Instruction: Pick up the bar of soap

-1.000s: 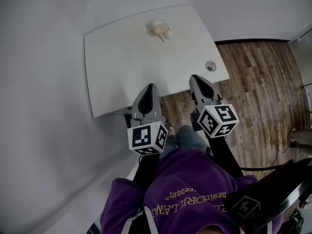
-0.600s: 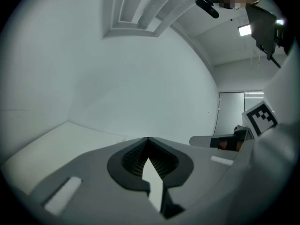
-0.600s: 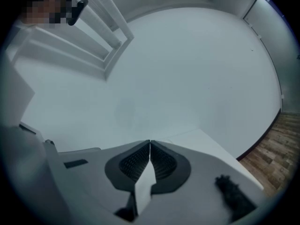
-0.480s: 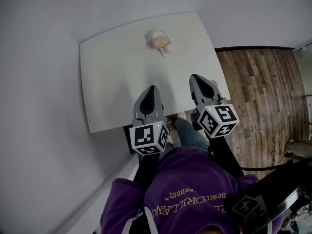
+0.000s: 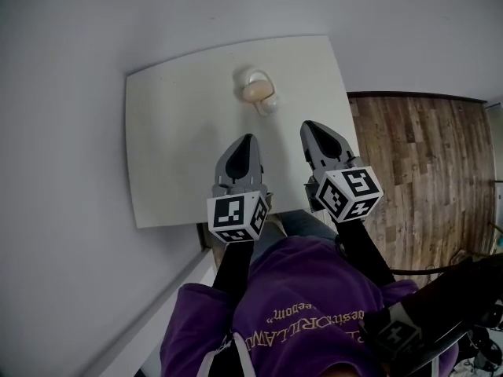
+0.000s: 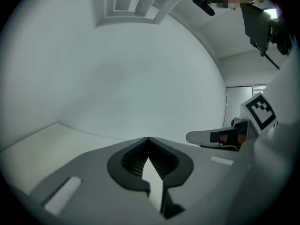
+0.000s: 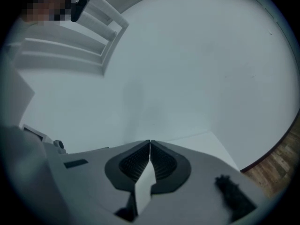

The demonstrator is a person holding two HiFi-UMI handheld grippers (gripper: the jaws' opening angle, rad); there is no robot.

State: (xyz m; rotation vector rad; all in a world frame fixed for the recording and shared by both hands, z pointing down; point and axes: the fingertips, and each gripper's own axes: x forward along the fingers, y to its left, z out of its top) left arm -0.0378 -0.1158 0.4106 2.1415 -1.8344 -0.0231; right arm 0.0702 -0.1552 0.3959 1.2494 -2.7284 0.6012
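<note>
Peach soap point(image 5: 253, 92) lies far on the bench point(image 5: 169, 159), its holder indistinct; left gripper point(image 5: 246, 140) and right gripper point(image 5: 310, 126) jaws pressed together, empty.

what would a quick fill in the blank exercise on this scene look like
1. The bar of soap lies on a ____ table.
2. The left gripper and the right gripper are both empty, with their jaws ____.
3. The floor to the right of the table is made of ____.

Missing words: white; shut; wood
</note>
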